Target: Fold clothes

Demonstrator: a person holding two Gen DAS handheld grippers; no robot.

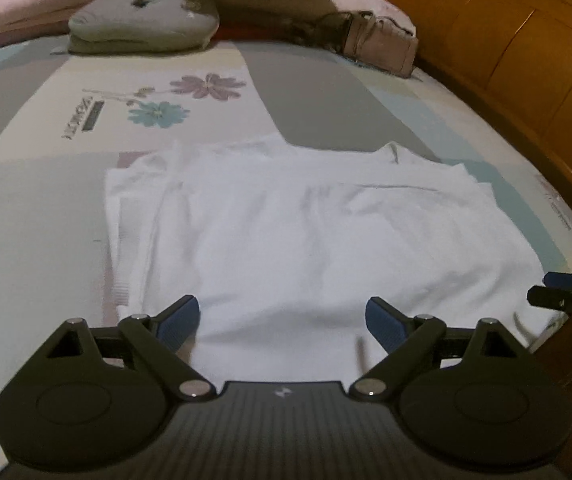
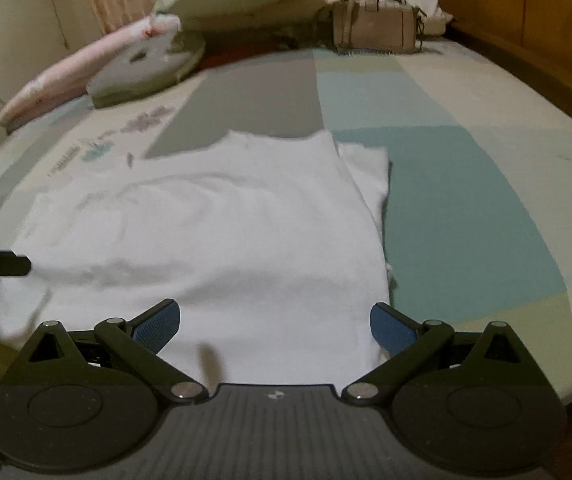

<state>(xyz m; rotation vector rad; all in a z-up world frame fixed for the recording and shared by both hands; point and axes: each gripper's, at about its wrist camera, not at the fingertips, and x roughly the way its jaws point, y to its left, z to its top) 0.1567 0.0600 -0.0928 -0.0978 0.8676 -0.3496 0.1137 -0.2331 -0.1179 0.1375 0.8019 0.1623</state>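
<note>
Through the left wrist view: left gripper point(image 1: 282, 320) spread wide and holding nothing, poised above the near hem of the white shirt point(image 1: 286, 220), garment running long toward the headboard point(image 1: 526, 60) across the bed sheet point(image 1: 46, 220); right gripper's tip point(image 1: 562, 284) just off the shirt's right edge

Through the right wrist view: right gripper point(image 2: 276, 326) likewise wide apart and empty over the near right corner of the shirt point(image 2: 226, 220), folded sleeve layer point(image 2: 366, 172) at the far right; probably equal reach for both hands to the near hem

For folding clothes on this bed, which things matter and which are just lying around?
Job:
white shirt, partly folded
left gripper, jaws open
right gripper, jaws open

Lying about:
pillows
handbag
headboard
</note>
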